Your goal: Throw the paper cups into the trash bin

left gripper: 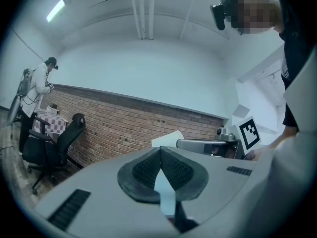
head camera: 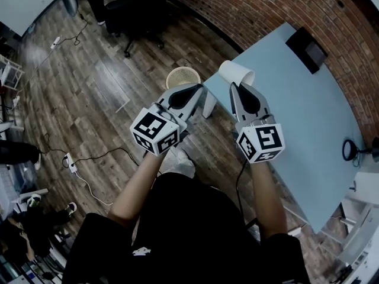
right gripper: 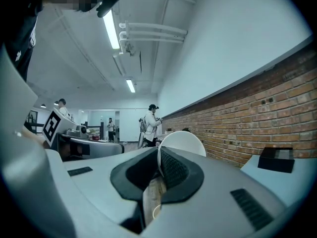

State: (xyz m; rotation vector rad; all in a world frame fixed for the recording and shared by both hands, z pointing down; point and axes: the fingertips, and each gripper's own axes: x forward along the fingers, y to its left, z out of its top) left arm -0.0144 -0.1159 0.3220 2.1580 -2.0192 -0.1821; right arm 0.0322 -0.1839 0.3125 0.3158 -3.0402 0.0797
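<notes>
Here, white paper cup (head camera: 238,71) in ribbed right tongs (head camera: 234,86), round bin (head camera: 182,76)

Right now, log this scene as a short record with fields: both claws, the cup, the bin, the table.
left claw: shut, nothing between its pads
right claw: shut on the paper cup
paper cup: white, pinched by its wall, held by the table's near corner
trash bin: light woven bin on the wooden floor beside that corner, just beyond the left claw
table: light blue, with a black box near the brick wall
cup in bin: not yet
</notes>
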